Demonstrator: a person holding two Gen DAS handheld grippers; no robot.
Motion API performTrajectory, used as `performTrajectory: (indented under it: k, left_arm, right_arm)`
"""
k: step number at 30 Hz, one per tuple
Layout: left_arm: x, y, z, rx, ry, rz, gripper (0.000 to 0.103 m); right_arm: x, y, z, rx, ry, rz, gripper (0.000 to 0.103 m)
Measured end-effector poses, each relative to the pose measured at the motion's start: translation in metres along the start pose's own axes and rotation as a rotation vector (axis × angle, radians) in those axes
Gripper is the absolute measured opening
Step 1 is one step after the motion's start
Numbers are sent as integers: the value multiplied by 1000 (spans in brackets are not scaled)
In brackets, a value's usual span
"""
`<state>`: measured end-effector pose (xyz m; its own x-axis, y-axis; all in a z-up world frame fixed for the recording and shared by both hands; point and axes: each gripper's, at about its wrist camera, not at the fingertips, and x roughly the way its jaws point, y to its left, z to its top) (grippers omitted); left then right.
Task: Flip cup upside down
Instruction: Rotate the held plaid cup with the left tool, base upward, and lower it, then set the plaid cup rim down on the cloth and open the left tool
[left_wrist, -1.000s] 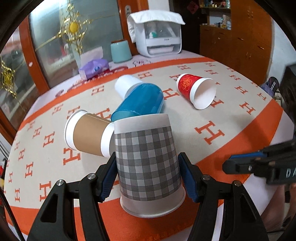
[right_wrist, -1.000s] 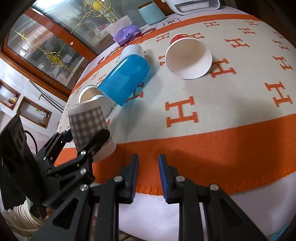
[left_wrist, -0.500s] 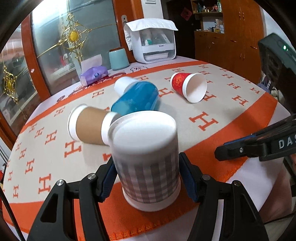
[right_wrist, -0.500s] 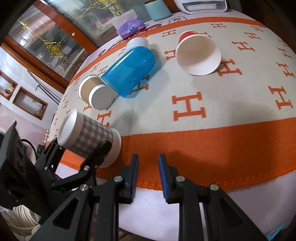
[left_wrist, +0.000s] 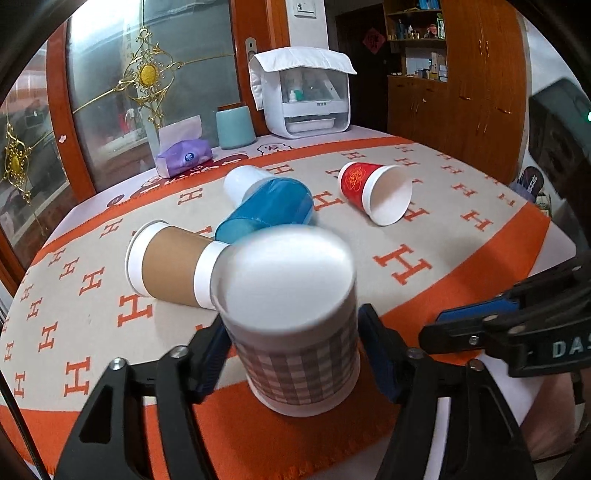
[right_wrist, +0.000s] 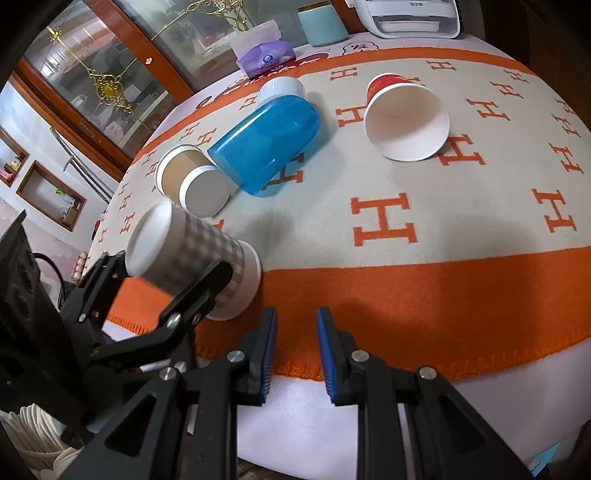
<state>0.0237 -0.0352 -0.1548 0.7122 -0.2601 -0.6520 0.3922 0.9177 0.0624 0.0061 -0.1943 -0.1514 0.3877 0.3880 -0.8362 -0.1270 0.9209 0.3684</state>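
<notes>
My left gripper (left_wrist: 295, 350) is shut on a grey checked paper cup (left_wrist: 299, 332). The cup is upside down, white base up and tilted toward the camera, its rim low over the orange border of the tablecloth. In the right wrist view the same cup (right_wrist: 192, 258) leans at the near left edge, held by the left gripper (right_wrist: 173, 280). My right gripper (right_wrist: 293, 350) is empty, its blue pads a small gap apart, hovering over the table's front edge. It also shows at the right of the left wrist view (left_wrist: 480, 325).
A brown cup (left_wrist: 166, 266), a blue tumbler (left_wrist: 269, 210) and a red cup (left_wrist: 373, 192) lie on their sides on the tablecloth (left_wrist: 443, 229). A tissue pack (left_wrist: 184, 157), a teal canister (left_wrist: 234, 127) and a white appliance (left_wrist: 310, 99) stand at the back.
The left gripper has tipped the checked cup so its base faces the camera more, and lowered its rim toward the cloth. The right gripper has stayed put.
</notes>
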Motion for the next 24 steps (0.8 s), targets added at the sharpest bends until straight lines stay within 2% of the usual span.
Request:
performTrajectory:
  k: [1, 4, 10, 12, 16, 18, 24]
  left_arm:
    - [-3, 1, 0, -5, -6, -1, 80]
    - [-9, 7, 0, -23, -8, 14, 86]
    - [-18, 22, 2, -100, 41, -12, 87]
    - [-27, 26, 5, -109, 45, -11, 91]
    - [-47, 27, 14, -84, 20, 48, 101]
    - [-55, 27, 20, -69, 24, 83, 101]
    - [-80, 28, 43, -97, 51, 128, 101]
  right_arm:
    - [-2, 1, 0, -1, -6, 5, 24]
    - [-4, 3, -1, -7, -12, 0, 26]
    - [-11, 9, -3, -26, -25, -15, 26]
    - [-14, 12, -3, -37, -36, -19, 27]
    - [-29, 21, -2, -59, -65, -7, 29]
    - [-38, 26, -1, -66, -76, 1, 33]
    - [-72, 42, 3, -79, -127, 29, 35]
